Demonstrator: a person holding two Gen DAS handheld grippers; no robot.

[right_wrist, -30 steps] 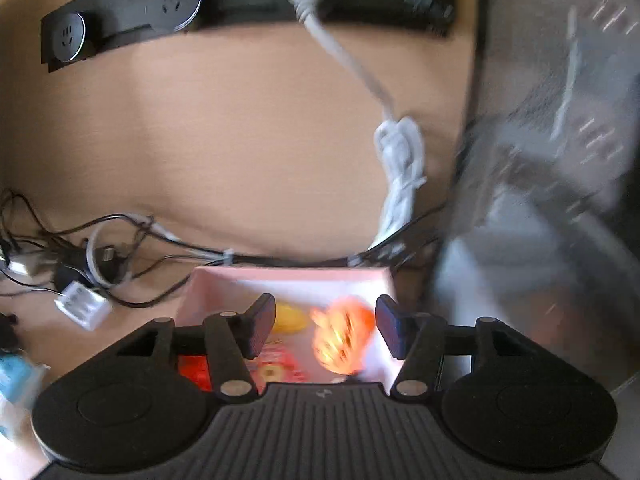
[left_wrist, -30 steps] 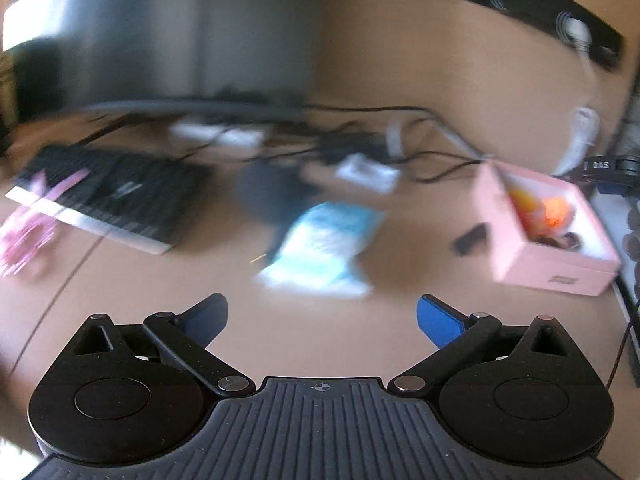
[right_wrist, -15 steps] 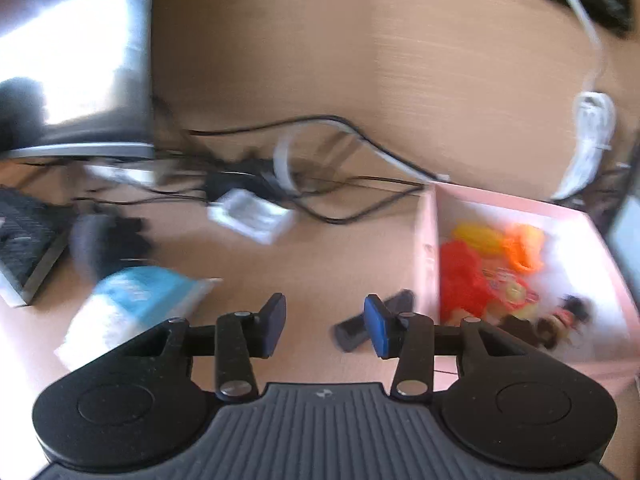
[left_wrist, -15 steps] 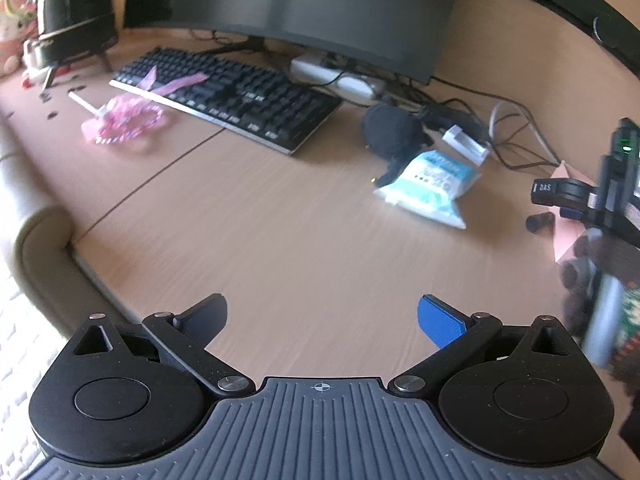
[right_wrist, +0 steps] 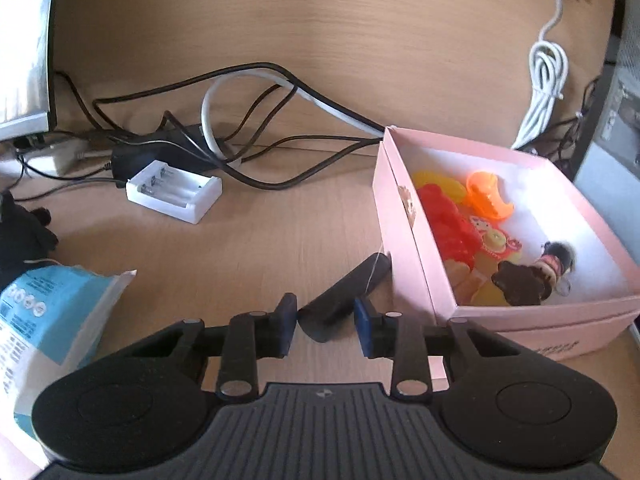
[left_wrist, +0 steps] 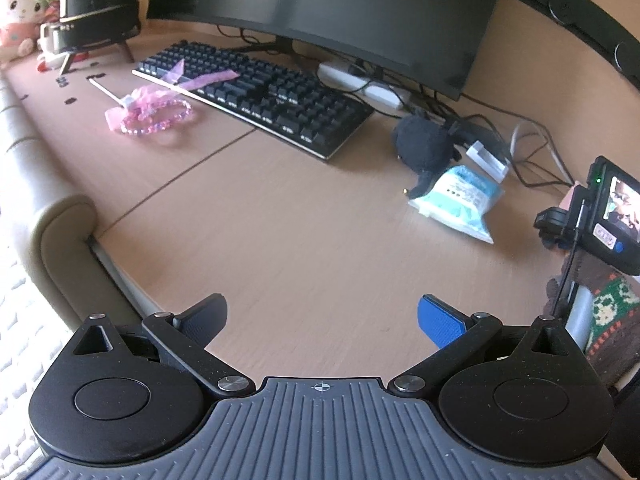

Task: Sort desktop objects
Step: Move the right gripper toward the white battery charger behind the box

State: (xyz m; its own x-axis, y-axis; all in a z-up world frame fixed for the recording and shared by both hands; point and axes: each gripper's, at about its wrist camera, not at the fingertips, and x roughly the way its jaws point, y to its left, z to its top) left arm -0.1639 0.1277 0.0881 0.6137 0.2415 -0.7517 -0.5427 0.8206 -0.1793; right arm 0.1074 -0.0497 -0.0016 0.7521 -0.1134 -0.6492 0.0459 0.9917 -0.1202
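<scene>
One dark oblong piece [right_wrist: 344, 300] lies between the closing right claw [right_wrist: 326, 324] pads, long axis slanting toward the pink box [right_wrist: 404, 216]; left claw [left_wrist: 322, 316] spread, far off

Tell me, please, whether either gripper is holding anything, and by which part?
The right gripper is closing around the near end of a small black bar beside the pink box; a firm hold cannot be told. The left gripper is open and empty.
</scene>
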